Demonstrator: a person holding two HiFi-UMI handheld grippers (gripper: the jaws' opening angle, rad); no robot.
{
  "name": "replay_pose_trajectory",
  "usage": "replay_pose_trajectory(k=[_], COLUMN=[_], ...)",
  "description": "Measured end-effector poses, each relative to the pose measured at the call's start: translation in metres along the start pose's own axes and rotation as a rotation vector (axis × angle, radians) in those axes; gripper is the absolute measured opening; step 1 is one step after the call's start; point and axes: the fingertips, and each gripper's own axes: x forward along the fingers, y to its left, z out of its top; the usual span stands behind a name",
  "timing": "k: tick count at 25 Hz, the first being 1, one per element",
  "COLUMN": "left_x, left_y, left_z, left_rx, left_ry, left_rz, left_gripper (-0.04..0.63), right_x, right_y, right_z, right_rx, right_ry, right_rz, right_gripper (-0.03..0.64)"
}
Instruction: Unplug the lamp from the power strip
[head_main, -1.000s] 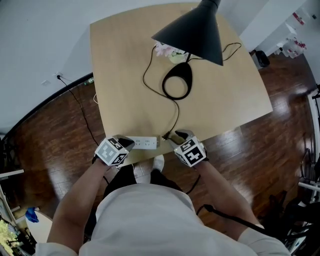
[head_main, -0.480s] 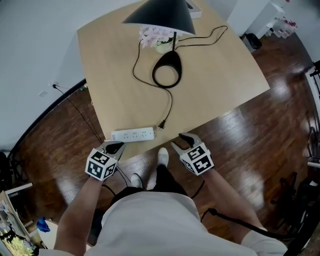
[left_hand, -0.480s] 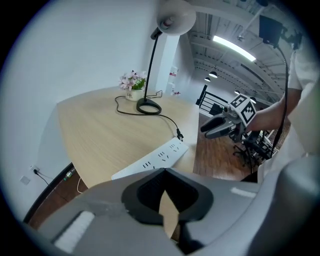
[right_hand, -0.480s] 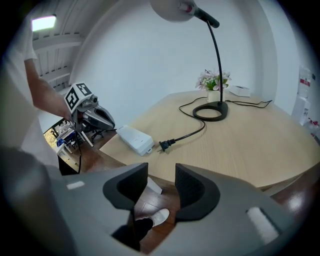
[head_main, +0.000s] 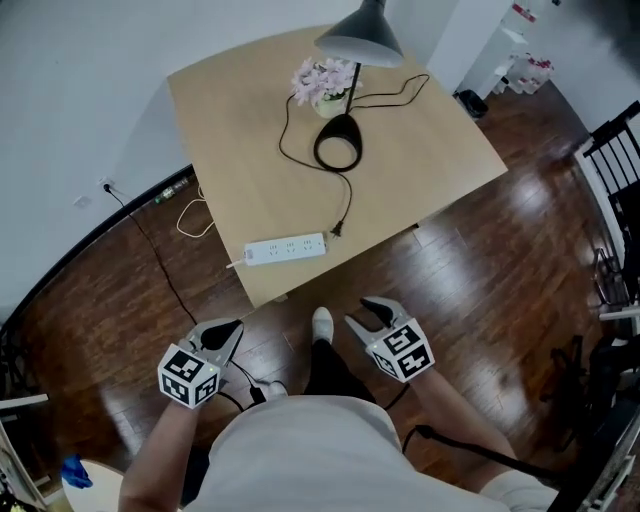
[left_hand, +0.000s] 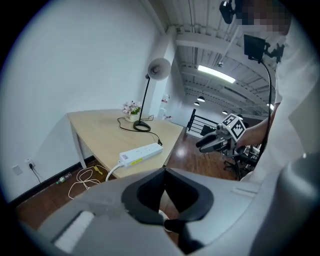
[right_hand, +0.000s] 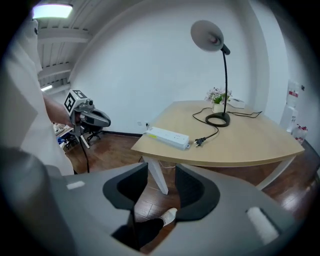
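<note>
The white power strip lies near the table's front edge, also seen from the left gripper view and the right gripper view. The lamp's black plug rests on the tabletop just past the strip's right end, out of its sockets. Its cord runs back to the lamp base under the grey lamp head. Both grippers hang over the floor, well short of the table. My left gripper has its jaws together and holds nothing. My right gripper stands open and empty.
A small pot of pink flowers sits beside the lamp. The wooden table stands against a white wall. The strip's white cable coils on the wood floor at the left. A white shoe shows between the grippers. Dark chairs stand at the right.
Both grippers have drawn back from the strip and plug at the table's edge to over the floor. The right jaws widened. The plug stays on the table.
</note>
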Motion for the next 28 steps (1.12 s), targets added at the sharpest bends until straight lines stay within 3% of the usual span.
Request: replay_pose_trajectory(k=[4,6,12,17,23,28], left_x=[-0.079,-0.112,-0.17,-0.19,-0.188,-0.185], left_y=[-0.02,-0.031,-0.052,-0.077,-0.145,-0.216], left_z=[-0.033,-0.052,-0.096,-0.104,-0.1,-0.093], left_rx=[-0.121,-0.144,-0.072,-0.072,-0.071,-0.023], left_ry=[-0.118,-0.147,-0.113,-0.15,-0.181,-0.193], left_rz=[-0.016,-0.018,0.004,0.035,0.02,-0.021], left_gripper=[0.006,0.006,0.006,0.006,0.006,0.006], right_x=[-0.034,-0.053,-0.097,-0.122,-0.17,-0.221], right_y=[0.067,0.101,0.181,0.208,0.222,0.234], right_z=[-0.013,-0.023,-0.041,-0.056,-0.077,-0.096], right_rx=[0.036,0.078,0.062,0.038,0.01,0.022], right_ry=[-0.031,-0.038,-0.054,-0.084,-0.134,-0.194], right_rz=[-0.065,-0.08,-0.036,-0.021,-0.003,0.003], right_gripper=[0.173,0.173,0.173,0.173,0.173,0.173])
